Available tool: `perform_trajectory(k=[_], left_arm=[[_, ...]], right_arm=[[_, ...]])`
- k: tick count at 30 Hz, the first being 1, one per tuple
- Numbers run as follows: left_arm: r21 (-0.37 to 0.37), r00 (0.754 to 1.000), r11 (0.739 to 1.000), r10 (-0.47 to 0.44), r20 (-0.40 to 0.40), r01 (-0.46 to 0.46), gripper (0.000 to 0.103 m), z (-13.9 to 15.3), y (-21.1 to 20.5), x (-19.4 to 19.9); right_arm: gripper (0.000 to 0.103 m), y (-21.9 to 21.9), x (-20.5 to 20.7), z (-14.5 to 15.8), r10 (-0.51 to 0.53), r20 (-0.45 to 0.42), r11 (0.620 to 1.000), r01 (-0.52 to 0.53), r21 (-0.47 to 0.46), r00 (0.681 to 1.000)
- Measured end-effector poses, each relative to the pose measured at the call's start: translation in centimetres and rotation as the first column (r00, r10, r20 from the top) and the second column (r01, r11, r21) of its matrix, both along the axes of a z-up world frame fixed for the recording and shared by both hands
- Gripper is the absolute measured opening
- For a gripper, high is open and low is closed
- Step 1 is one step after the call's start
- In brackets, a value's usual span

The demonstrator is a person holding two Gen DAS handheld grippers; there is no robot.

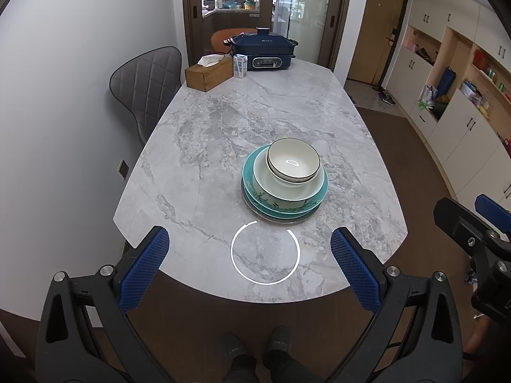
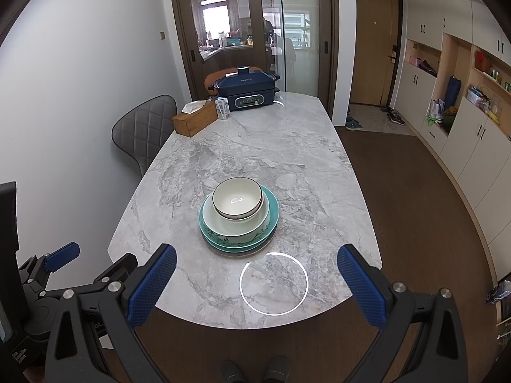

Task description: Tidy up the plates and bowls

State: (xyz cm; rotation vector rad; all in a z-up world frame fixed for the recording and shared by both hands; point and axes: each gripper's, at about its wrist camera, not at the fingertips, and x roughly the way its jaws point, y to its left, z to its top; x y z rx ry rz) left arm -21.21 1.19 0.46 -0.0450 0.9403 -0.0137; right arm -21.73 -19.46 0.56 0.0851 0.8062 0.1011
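Where bowls point(image 1: 293, 162) nest, plates point(image 1: 284, 212) hide.

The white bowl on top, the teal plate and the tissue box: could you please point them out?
white bowl point(image 1: 293, 159), left wrist view, inner floor.
teal plate point(image 2: 274, 204), right wrist view, right rim.
tissue box point(image 1: 207, 75), left wrist view, wooden side.

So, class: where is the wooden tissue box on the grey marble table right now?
In both wrist views the wooden tissue box sits at the marble table's far left corner, beside a small white carton and the dark blue electric cooker, near the grey quilted chair.
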Motion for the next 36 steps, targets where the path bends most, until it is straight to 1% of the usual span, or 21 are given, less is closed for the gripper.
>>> perform_trajectory(k=[8,16,36], left_arm=[[-0.002,1.0,1.0,0.0,-0.001,0.0,0.103,-0.08,0.05,0.08],[0.013,1.0,1.0,-0.007,0.011,0.007,0.103,-0.15,-0.11,0.42],[0.013,1.0,1.0,-0.017,0.014,0.017,0.103,-0.06,-0.24,0.97]], right_arm=[[0.103,0.04,-0.01,0.01,-0.001,-0.002,1.0,0.001,0.001,1.0],[0.103,0.06,-0.06,-0.01,-0.002,-0.004,1.0,0.002,0.0,1.0],[0.103,-0.18,0.15,0.02,0.001,-0.005,1.0,-0.001,0.001,1.0]])
